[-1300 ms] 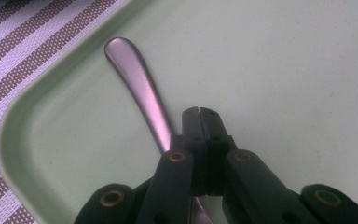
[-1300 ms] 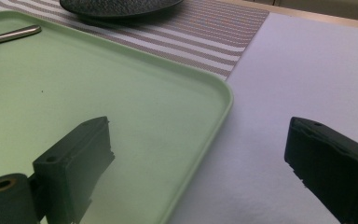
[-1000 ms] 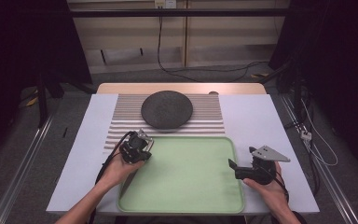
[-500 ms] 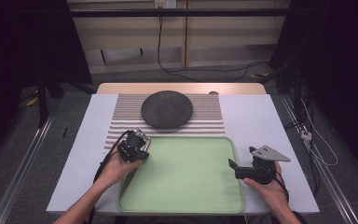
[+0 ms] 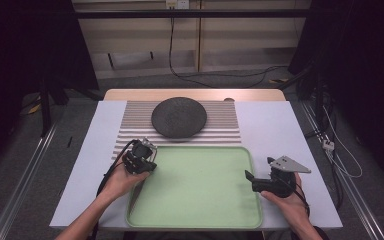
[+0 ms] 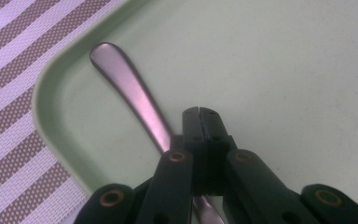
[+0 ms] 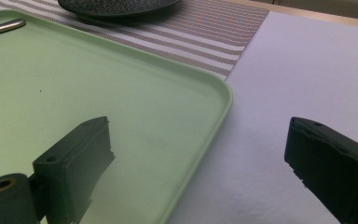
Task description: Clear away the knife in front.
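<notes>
- Left gripper (image 6: 199, 114): jaws pressed together beside the metal utensil handle (image 6: 129, 88), in the green tray's (image 6: 51, 121) corner; part them before gripping.
- Right gripper (image 7: 198, 163): jaws wide, empty, astride the tray rim; keep it clear.

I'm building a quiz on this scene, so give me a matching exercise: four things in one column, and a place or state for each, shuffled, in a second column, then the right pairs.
Things:
1. dark round plate
2. metal utensil handle
3. left gripper
4. right gripper

Places or states:
A. fingers wide apart, straddling the green tray's right rim
B. lying inside the tray near a corner
C. fingers pressed together
D. resting on the striped mat

Pairs: 1-D, 2-B, 3-C, 4-A
</notes>
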